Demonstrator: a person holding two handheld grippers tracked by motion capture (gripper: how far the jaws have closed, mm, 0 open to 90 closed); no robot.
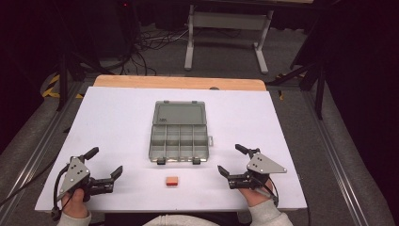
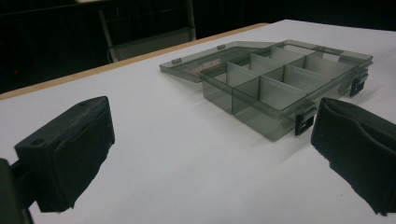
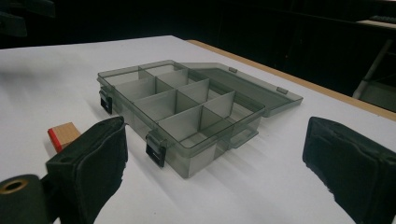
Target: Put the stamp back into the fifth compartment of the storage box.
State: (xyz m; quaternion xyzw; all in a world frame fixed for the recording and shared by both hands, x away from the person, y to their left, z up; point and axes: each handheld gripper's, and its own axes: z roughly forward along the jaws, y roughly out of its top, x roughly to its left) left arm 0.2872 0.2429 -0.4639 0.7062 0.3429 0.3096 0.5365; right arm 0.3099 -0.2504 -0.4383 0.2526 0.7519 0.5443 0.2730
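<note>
Black-jawed and spread wide with nothing between the jaws, the left gripper [image 1: 106,163] sits low over the near-left part of the white table [image 1: 113,117], held in the person's left hand [image 1: 75,200]. The right gripper [image 1: 230,161] mirrors it at the near right, its jaws just as far apart and empty, gripped by the right hand [image 1: 256,193]. Both point inward toward the middle of the table.

Between the two grippers, close to the near edge, lies a small orange-red block [image 1: 171,181], touching neither; in the right gripper view it [image 3: 63,134] peeks out beside the left-hand jaw, with a wooden top and a red side.

Farther back, at the table's centre, stands a smoky grey plastic organizer box [image 1: 179,141] with its lid [image 1: 179,113] folded open flat toward the far side. Its compartments look empty, and two black latches [image 1: 161,161] hang on its near wall.
</note>
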